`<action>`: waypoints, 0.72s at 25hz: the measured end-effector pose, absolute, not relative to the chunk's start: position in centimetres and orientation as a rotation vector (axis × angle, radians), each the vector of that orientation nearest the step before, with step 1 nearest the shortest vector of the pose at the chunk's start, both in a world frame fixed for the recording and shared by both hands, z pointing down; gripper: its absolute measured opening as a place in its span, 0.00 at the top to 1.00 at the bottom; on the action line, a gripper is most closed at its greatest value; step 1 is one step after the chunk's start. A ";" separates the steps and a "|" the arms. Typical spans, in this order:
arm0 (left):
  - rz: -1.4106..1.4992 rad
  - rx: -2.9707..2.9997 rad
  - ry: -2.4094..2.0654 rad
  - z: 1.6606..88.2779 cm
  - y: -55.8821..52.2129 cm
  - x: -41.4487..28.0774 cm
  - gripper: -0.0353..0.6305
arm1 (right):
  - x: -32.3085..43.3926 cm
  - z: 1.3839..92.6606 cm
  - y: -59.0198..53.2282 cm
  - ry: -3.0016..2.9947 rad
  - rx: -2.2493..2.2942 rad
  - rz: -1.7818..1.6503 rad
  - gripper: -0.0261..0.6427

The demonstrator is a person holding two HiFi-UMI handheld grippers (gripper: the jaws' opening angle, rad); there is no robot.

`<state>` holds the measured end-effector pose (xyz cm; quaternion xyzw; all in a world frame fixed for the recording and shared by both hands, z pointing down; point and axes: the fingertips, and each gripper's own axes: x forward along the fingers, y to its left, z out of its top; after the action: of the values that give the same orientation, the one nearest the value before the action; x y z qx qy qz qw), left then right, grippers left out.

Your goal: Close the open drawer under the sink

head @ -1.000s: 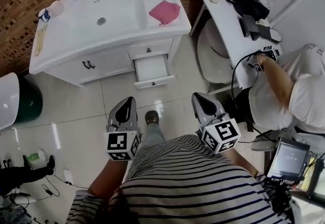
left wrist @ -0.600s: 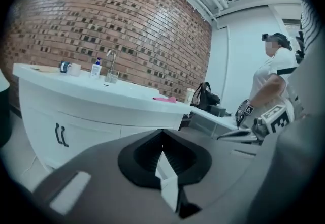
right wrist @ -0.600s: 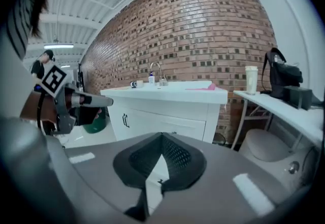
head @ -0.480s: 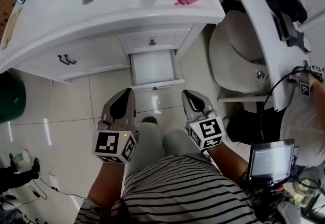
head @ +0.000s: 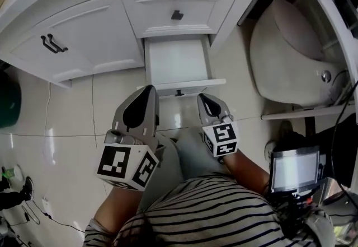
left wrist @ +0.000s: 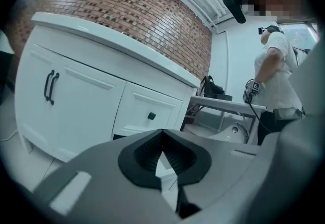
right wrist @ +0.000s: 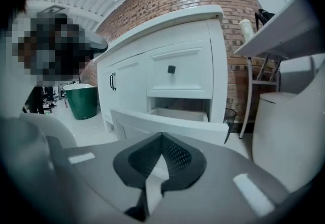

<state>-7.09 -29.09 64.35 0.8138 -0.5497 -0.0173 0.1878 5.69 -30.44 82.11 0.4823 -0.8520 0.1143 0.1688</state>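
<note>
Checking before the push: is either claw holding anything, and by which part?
Nothing is held: the left claw and right claw are both shut and empty.

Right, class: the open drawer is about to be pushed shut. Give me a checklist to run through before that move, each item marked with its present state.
1. The drawer stands open below the upper drawer: ok.
2. Nothing sticks out of the drawer: ok, it looks empty.
3. The left claw is shut and empty: ok.
4. The right claw is shut and empty: ok.
5. Both claws point at its front: ok.
6. A claw touches its front: not ok for the right claw, whose view shows a gap; cannot tell for the left claw.
</note>
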 end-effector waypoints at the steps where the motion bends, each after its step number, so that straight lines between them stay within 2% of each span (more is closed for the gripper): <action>1: -0.044 2.277 -1.573 65.0 -28.8 -7.3 0.92 | 5.7 82.8 -30.8 -2.421 1.379 0.317 0.96; 18: 0.093 2.218 -1.696 68.9 -30.1 -8.4 0.92 | 5.9 84.8 -35.1 -2.431 1.403 0.263 0.96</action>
<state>-8.35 -30.10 68.94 0.7819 -0.5979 0.0326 0.1733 5.90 -35.13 84.80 0.4911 -0.8512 0.0921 0.1607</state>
